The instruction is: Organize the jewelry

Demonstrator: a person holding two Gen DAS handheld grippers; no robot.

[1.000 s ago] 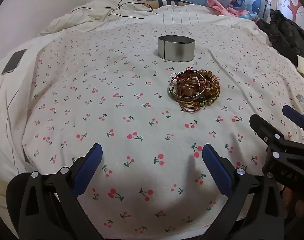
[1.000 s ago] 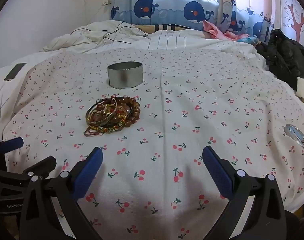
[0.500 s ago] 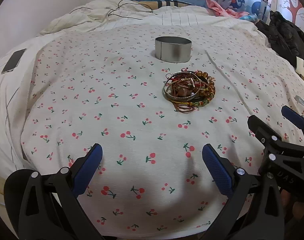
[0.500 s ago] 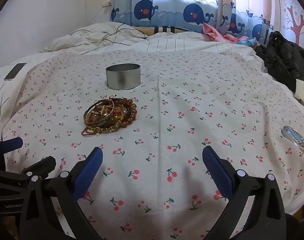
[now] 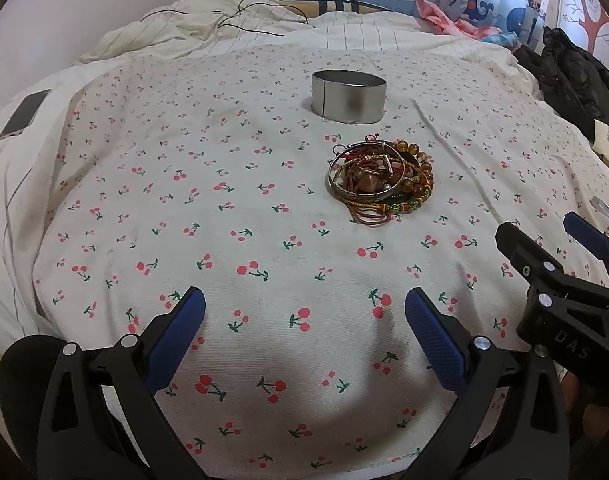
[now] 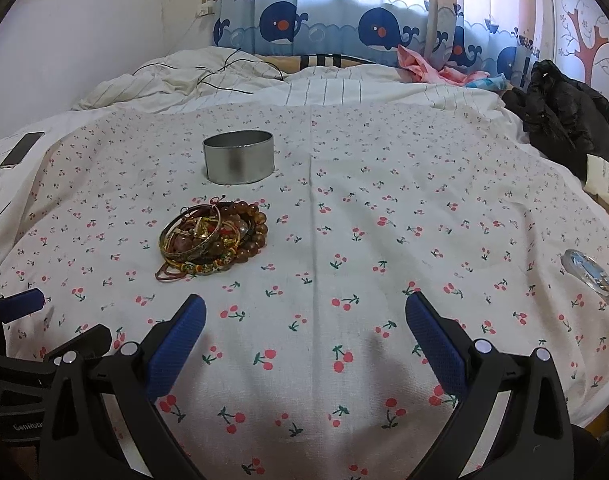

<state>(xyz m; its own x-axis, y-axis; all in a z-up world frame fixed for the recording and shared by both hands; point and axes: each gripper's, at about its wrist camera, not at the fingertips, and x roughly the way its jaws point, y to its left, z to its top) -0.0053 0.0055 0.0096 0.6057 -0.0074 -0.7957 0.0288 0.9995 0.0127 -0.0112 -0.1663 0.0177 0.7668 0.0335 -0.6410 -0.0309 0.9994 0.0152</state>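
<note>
Blue-padded left claw (image 5: 304,312) and right claw (image 6: 304,314) both spread wide — empty, touching nothing.

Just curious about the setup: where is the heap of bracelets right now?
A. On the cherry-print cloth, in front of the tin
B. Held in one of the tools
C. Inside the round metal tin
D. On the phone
A: the bracelet heap lies on the cherry-print cloth, short of the tin, untouched by either tool.

Both wrist views look low and forward from the bed's near edge, left beside right, sharing the bracelet pile (image 5: 380,178) and tin (image 6: 238,157).
</note>
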